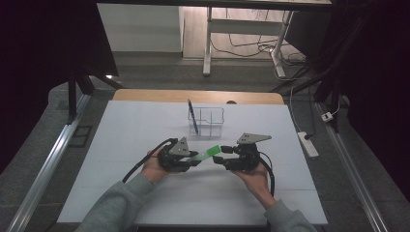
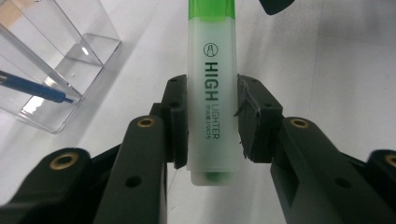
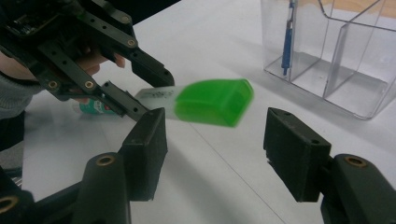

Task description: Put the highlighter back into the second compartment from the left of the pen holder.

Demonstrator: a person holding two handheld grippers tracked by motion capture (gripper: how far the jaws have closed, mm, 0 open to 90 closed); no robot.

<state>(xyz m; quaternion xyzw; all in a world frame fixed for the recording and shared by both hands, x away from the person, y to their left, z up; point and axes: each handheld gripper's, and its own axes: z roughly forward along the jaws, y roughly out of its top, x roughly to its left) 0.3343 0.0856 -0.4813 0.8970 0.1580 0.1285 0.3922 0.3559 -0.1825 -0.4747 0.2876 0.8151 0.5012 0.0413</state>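
1. The green highlighter (image 2: 212, 93) is off the table (image 1: 145, 125), clamped by its pale barrel between the jaws of the left hand-held gripper (image 1: 196, 158), which is closed firmly on it.
2. Its green cap (image 3: 215, 101) points toward the right hand-held gripper (image 3: 212, 154) and sits just ahead of that gripper's gap, not yet between the pads.
3. The right hand-held gripper's jaws stand apart and hold nothing.
4. Judging by this, the pick-up is done and what looks like uncapping has not begun: the cap is on.
5. The clear organiser (image 1: 207, 121) stands near, farther up the table, with a blue pen (image 1: 192, 116) upright in its left compartment; the other compartments look free, likely the highlighter's destination.
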